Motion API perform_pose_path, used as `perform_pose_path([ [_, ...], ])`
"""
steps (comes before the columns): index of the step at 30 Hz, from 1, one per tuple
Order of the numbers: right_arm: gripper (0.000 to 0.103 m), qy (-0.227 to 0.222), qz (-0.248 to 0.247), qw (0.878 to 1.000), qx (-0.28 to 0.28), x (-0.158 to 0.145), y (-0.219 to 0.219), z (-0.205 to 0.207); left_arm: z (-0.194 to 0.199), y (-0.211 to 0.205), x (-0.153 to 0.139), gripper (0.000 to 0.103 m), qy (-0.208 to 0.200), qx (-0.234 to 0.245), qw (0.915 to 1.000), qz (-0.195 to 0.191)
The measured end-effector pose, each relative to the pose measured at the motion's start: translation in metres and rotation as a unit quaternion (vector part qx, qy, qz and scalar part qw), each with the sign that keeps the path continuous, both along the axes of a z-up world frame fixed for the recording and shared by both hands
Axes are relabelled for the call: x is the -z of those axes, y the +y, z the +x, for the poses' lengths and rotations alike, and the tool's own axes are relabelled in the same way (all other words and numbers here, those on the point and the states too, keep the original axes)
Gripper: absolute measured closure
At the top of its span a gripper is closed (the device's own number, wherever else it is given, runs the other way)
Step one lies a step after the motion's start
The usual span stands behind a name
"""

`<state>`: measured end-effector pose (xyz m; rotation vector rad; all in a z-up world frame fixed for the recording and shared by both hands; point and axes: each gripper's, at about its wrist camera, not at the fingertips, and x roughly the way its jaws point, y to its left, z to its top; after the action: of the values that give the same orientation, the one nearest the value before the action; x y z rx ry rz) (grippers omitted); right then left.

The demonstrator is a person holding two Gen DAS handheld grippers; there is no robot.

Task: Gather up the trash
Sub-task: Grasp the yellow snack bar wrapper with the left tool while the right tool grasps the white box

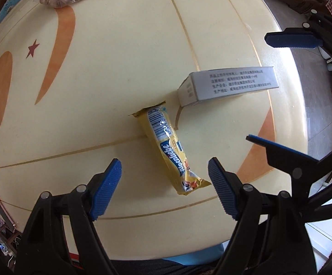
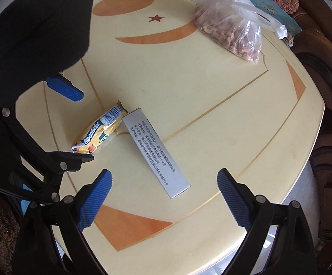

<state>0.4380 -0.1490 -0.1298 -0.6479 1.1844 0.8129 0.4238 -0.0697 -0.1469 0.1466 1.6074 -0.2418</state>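
So we've got both tools hanging over the tabletop (image 1: 97, 80), jaws spread wide and nothing in either. Nearest to our left tool (image 1: 164, 183) is the yellow candy wrapper (image 1: 168, 146): its near end sits just between the blue pads, long axis running away from us and tilting a bit left, so the jaws already straddle it crosswise. Left tool is clearly the closer one for that. Our right tool (image 2: 164, 197) has the grey carton (image 2: 155, 153) lying diagonally ahead, near end between its pads, far end almost touching the wrapper. Way off at the far side there's a clear plastic bag (image 2: 232, 29) of brownish stuff, looks like nuts. No bin in view.
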Motion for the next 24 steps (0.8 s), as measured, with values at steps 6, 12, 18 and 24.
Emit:
perform_pose_path([
  [6,0.055,0.017,-0.014,1.000,-0.012,0.022,0.007,0.006,0.008,0.010,0.013,0.027,0.009,-0.012,0.9999,-0.008],
  [12,0.069,0.015,-0.007,1.000,0.003,0.031,0.009,0.003,0.012,0.010,0.022,0.033,0.016,-0.011,0.9997,-0.016],
  [18,0.070,0.027,0.039,0.996,0.077,0.031,-0.006,0.007,0.017,0.013,0.022,0.047,0.010,-0.019,0.9996,-0.016],
  [24,0.075,0.014,0.033,0.986,0.161,0.032,-0.014,0.001,0.014,0.018,0.022,0.076,0.015,-0.026,0.9991,-0.029],
])
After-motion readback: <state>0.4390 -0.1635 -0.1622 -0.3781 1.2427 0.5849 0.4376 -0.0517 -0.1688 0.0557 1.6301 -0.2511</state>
